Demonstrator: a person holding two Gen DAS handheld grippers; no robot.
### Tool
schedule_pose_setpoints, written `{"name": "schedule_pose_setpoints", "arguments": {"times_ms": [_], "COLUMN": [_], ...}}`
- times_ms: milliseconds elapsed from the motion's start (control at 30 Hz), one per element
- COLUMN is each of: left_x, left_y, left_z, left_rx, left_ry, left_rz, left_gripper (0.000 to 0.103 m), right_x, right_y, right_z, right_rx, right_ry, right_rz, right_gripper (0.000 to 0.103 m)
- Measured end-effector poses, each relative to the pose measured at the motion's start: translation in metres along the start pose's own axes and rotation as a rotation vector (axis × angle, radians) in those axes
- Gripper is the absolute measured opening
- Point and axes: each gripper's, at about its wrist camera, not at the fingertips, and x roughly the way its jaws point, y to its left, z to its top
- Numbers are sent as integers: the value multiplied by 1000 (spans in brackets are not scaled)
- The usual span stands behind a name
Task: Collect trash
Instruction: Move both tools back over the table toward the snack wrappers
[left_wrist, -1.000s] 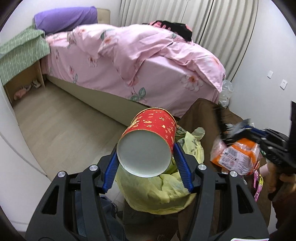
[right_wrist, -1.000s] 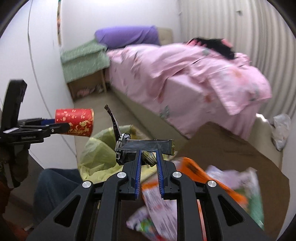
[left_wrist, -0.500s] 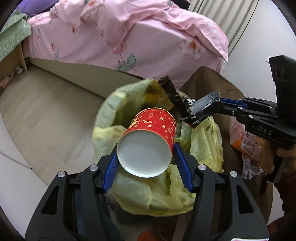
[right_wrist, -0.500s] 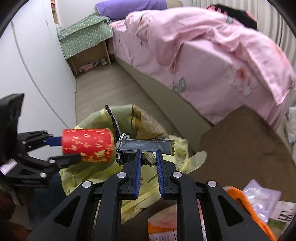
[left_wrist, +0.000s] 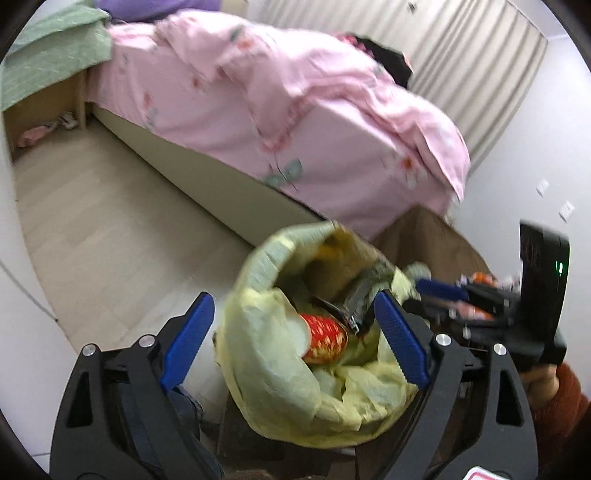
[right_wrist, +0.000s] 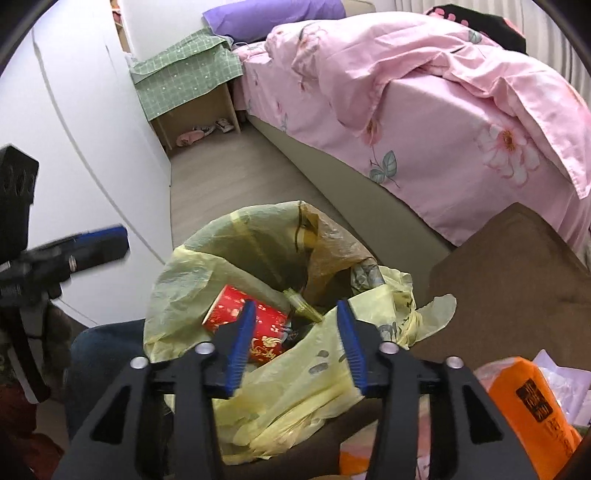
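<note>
A yellow trash bag stands open below both grippers; it also shows in the right wrist view. A red paper cup lies on its side inside the bag, also seen in the right wrist view. A dark silver wrapper lies in the bag beside the cup. My left gripper is open and empty over the bag's mouth. My right gripper is open and empty over the bag; it also shows in the left wrist view.
A bed with a pink floral duvet stands beyond the bag. A brown table at the right carries an orange packet and other wrappers. A nightstand under green cloth stands at the far left by a white wall.
My left gripper opened and the red cup dropped into the bag. My right gripper opened and the dark wrapper fell into the bag.
</note>
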Motion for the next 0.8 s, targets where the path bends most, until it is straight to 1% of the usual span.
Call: {"name": "schedule_pose_setpoints", "arguments": {"times_ms": [100,167,200,267,300,333,400,467,600,667,800], "left_x": [-15,-28,-34,-41,-44,-46,-46,-38,-26,-23,-26], "left_y": [0,-8,-14,-18,-21,-25,-30,-39,-65,-81,-118], "left_z": [2,1,0,-3,-6,-9,-18,-26,-44,-56,-87], "left_rx": [-20,-9,-6,-21,-20,-16,-19,-10,-15,-18,-49], "left_ry": [-52,-109,-136,-147,-156,-161,-148,-94,-39,-30,-50], "left_rz": [16,66,73,63,59,67,55,32,41,23,-12], "left_gripper": [85,85,85,85,85,85,85,85,85,85,85], "right_x": [-18,-42,-51,-70,-84,-93,-114,-131,-164,-176,-198], "right_y": [0,-4,-6,-13,-18,-20,-26,-31,-49,-62,-90], "right_z": [-2,-7,-8,-12,-16,-18,-26,-35,-65,-84,-134], "right_rx": [12,32,33,43,44,42,38,37,74,119,231], "right_ry": [-34,-79,-89,-110,-138,-147,-191,-215,-244,-243,-223], "right_rz": [-8,-32,-43,-50,-66,-85,-110,-145,-206,-234,-291], "right_gripper": [44,45,45,45,45,45,45,45,45,46,46]}}
